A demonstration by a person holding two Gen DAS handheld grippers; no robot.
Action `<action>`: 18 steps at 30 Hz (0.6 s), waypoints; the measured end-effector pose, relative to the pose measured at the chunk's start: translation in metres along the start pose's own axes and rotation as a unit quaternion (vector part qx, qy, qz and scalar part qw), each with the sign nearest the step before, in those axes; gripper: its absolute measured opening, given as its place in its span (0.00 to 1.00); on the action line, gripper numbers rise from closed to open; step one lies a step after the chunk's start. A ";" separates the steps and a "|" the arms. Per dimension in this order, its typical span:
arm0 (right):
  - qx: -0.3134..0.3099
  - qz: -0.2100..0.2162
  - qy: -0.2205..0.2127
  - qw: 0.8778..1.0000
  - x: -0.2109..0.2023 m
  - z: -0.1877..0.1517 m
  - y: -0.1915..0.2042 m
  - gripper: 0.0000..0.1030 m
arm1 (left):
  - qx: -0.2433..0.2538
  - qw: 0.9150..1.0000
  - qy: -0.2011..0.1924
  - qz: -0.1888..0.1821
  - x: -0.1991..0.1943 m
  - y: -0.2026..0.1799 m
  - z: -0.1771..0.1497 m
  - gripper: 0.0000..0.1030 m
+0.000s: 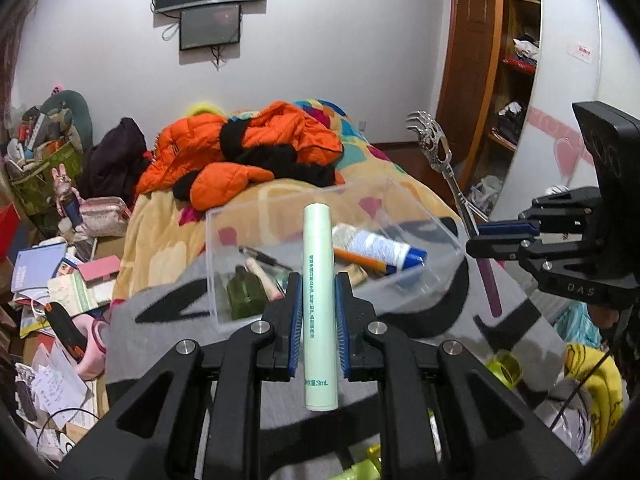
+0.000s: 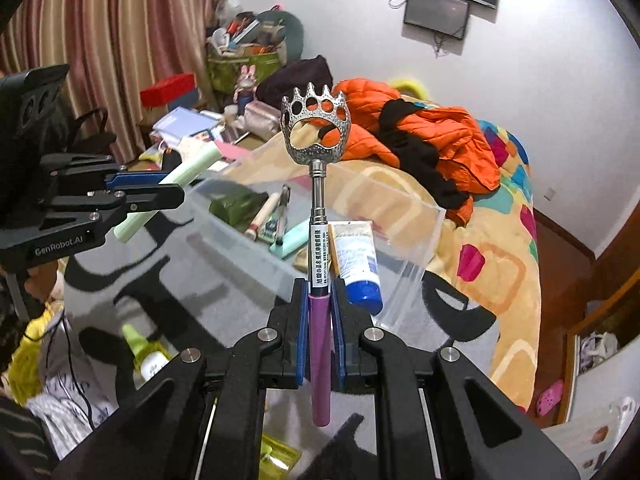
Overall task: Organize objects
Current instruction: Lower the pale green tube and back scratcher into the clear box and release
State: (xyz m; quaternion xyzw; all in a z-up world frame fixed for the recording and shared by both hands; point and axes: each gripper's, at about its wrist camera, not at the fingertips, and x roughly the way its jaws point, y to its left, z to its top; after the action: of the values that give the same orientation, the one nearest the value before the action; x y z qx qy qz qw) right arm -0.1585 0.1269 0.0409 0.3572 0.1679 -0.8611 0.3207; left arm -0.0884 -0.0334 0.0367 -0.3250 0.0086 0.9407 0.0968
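On a cluttered bed, the clear box (image 1: 332,240) lies just ahead of the left gripper (image 1: 318,308) pinching an upright green tube (image 1: 319,304) and the right gripper (image 2: 320,320) pinching a back scratcher (image 2: 318,208).

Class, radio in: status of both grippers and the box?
Left gripper shut on tube. Right gripper shut on back scratcher. Clear box ahead, part filled.
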 end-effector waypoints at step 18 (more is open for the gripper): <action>0.049 -0.024 -0.046 0.997 0.032 0.055 -0.030 0.10 | -0.042 0.999 -0.001 0.019 0.050 0.032 0.044 0.14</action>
State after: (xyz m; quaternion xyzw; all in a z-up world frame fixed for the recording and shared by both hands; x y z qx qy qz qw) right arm -0.2239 0.1068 0.0572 0.3287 0.1191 -0.8912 0.2890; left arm -0.1593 -0.0522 0.0394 -0.3272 -0.0245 0.9424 0.0652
